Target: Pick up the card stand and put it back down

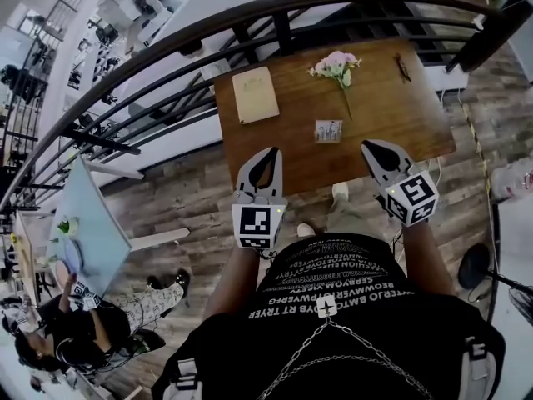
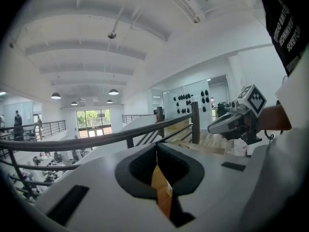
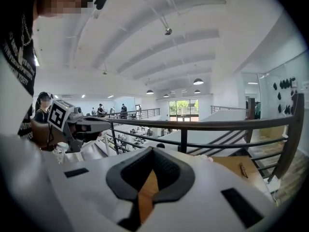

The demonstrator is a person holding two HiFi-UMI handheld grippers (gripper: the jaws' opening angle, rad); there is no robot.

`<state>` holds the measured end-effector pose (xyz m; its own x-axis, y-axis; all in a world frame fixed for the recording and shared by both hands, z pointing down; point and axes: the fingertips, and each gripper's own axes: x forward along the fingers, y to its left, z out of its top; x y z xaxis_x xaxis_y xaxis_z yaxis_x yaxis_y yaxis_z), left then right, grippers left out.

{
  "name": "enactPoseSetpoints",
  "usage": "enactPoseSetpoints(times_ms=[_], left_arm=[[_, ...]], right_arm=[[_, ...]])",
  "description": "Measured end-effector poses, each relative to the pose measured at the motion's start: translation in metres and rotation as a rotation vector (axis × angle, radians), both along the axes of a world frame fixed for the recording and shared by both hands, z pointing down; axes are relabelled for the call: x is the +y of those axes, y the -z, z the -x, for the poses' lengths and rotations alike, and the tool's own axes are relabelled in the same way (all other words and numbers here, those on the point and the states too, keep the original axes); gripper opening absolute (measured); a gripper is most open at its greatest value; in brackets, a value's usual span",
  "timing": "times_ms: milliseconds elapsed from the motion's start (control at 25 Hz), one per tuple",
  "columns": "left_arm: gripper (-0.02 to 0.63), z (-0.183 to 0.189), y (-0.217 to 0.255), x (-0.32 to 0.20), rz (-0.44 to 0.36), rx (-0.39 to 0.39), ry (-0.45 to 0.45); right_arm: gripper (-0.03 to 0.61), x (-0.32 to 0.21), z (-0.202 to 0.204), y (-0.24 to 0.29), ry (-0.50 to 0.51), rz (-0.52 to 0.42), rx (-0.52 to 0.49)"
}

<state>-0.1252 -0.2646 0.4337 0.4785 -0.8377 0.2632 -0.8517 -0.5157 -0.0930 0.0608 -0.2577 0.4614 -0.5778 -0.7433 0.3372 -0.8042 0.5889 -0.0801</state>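
Note:
The card stand (image 1: 328, 130), a small pale upright card with print, stands on the wooden table (image 1: 416, 123) near its front edge. My left gripper (image 1: 268, 153) hovers at the table's front edge, to the left of the stand and nearer me, jaws shut and empty. My right gripper (image 1: 370, 147) is level with it, right of the stand, also shut with nothing held. In the left gripper view the closed jaws (image 2: 157, 150) point over the railing, with the right gripper (image 2: 232, 122) beside them. The right gripper view shows its shut jaws (image 3: 152, 152) and the left gripper (image 3: 81, 124).
A tan notebook (image 1: 255, 94) lies at the table's far left, a pink flower sprig (image 1: 337, 67) at the far middle, a small dark object (image 1: 403, 67) at the far right. A dark curved railing (image 1: 250, 15) runs behind the table. A fan (image 1: 475, 267) stands on the floor to the right.

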Motion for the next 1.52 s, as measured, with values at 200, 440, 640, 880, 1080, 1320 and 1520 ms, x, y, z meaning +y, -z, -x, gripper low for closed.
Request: enactPoseSetpoints(times_ms=[200, 440, 640, 880, 1080, 1320, 1520], left_arm=[[0.028, -0.011, 0.003, -0.032, -0.004, -0.025, 0.027], [0.028, -0.029, -0.007, -0.059, 0.011, -0.037, 0.04], [0.028, -0.034, -0.019, -0.076, 0.034, -0.029, 0.06], [0.028, -0.043, -0.031, -0.087, 0.068, -0.042, 0.054], [0.028, -0.039, -0.038, -0.094, 0.087, -0.051, 0.078], [0.028, -0.034, -0.046, -0.094, 0.105, -0.064, 0.102], [0.028, -0.029, -0.042, -0.095, 0.114, -0.085, 0.101]], right_arm=[[0.014, -0.04, -0.009, -0.021, 0.04, 0.028, 0.001], [0.014, -0.087, -0.033, -0.056, 0.043, 0.068, 0.02], [0.014, -0.103, -0.04, -0.104, 0.064, 0.144, 0.058], [0.014, -0.106, -0.04, -0.169, 0.101, 0.246, 0.082], [0.014, -0.11, -0.039, -0.224, 0.103, 0.374, 0.008], [0.032, -0.102, -0.028, -0.282, 0.167, 0.463, 0.023], [0.162, -0.108, -0.015, -0.306, 0.173, 0.511, -0.004]])
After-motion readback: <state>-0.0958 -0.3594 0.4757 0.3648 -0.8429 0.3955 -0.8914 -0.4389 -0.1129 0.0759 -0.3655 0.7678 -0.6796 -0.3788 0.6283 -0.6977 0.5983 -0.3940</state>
